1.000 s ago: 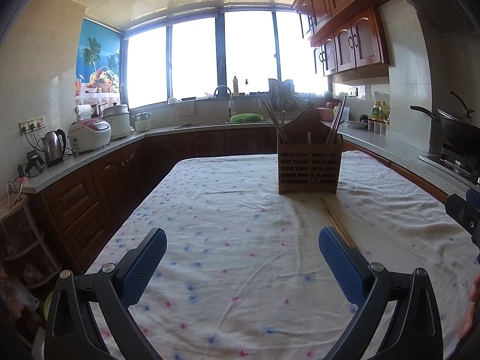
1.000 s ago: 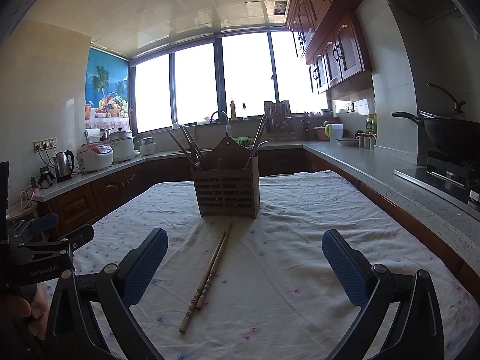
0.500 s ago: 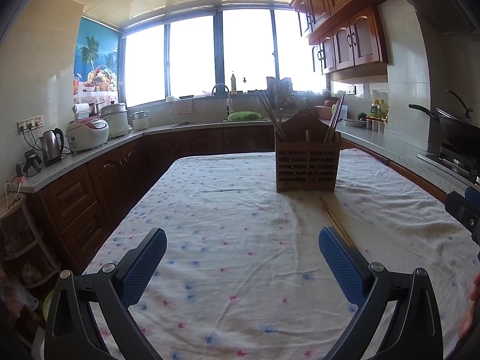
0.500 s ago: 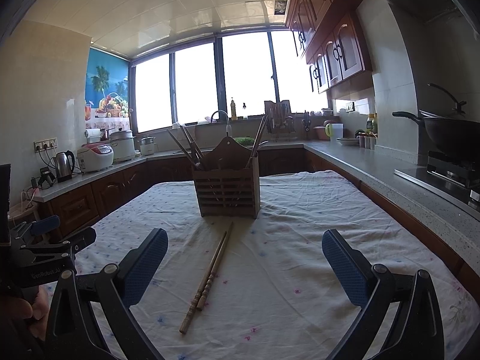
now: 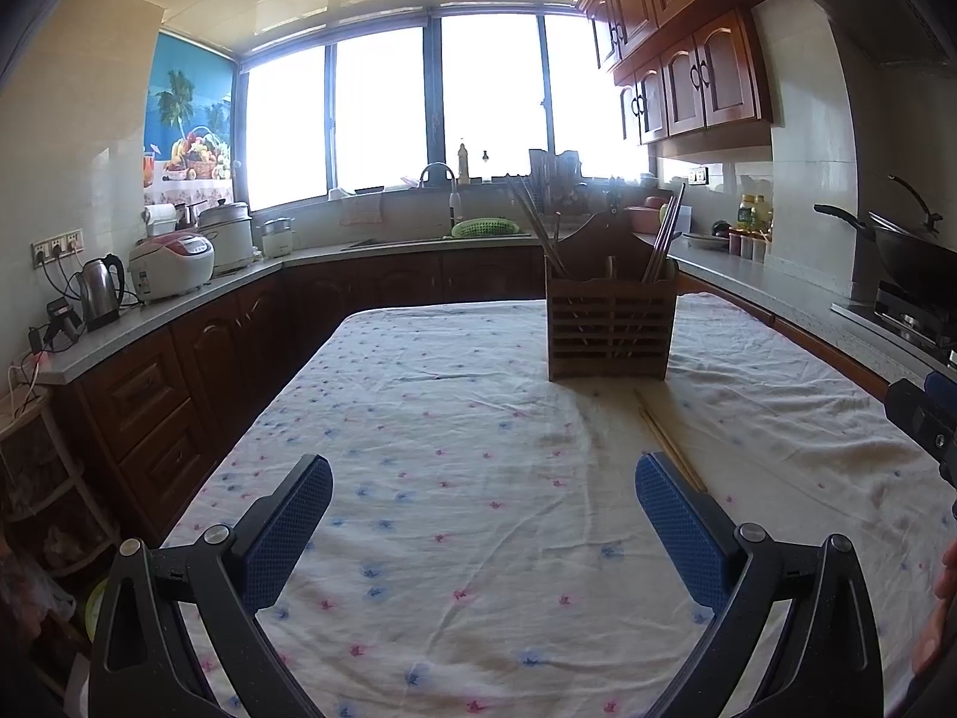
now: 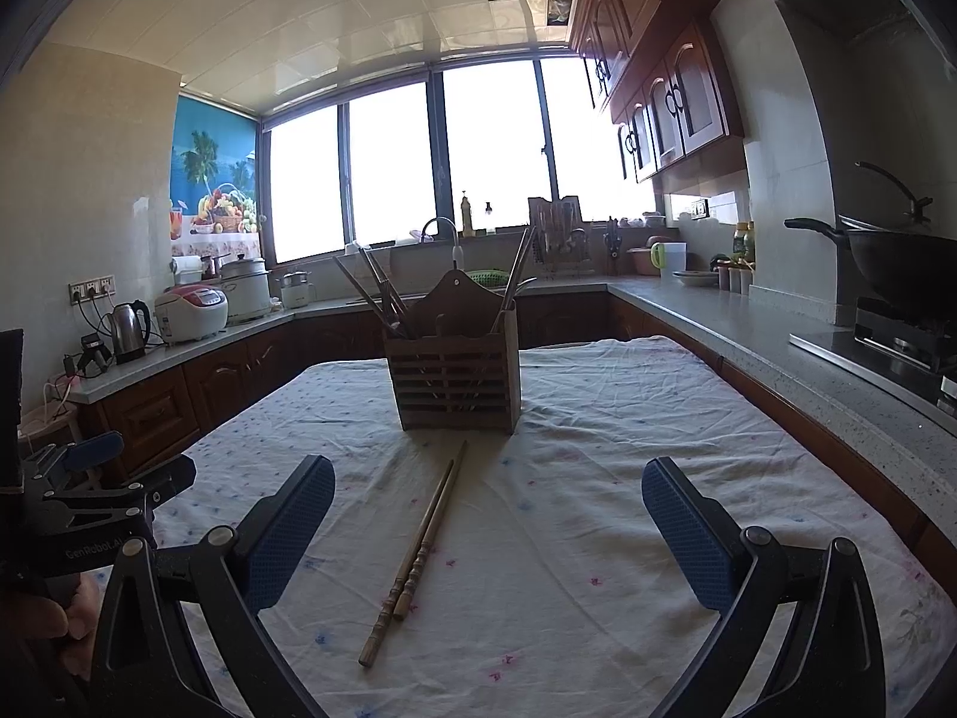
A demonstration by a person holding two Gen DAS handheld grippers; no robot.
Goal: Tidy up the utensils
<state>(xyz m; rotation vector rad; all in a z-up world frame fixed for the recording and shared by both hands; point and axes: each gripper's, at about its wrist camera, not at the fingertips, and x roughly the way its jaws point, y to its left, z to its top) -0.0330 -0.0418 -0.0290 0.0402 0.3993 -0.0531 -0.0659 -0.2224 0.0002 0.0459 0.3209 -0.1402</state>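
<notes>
Hovering with both grippers, left gripper point(image 5: 483, 511) and right gripper point(image 6: 487, 514), released and empty, I judge pickup pending: the pair of turned wooden chopsticks point(image 6: 415, 556) lies on the floral tablecloth point(image 6: 598, 478) before the slatted wooden utensil holder point(image 6: 454, 383), requiring descent.

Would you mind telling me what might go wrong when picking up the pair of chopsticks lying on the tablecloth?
1. The two chopsticks lie side by side touching; the open right hand-held gripper may catch only one or roll them apart.
2. They lie flat on a wrinkled tablecloth, so the fingertips could pinch fabric and drag it.
3. The wooden holder stands just beyond their far tips and already holds leaning utensils; a careless insertion may nudge it.
</notes>
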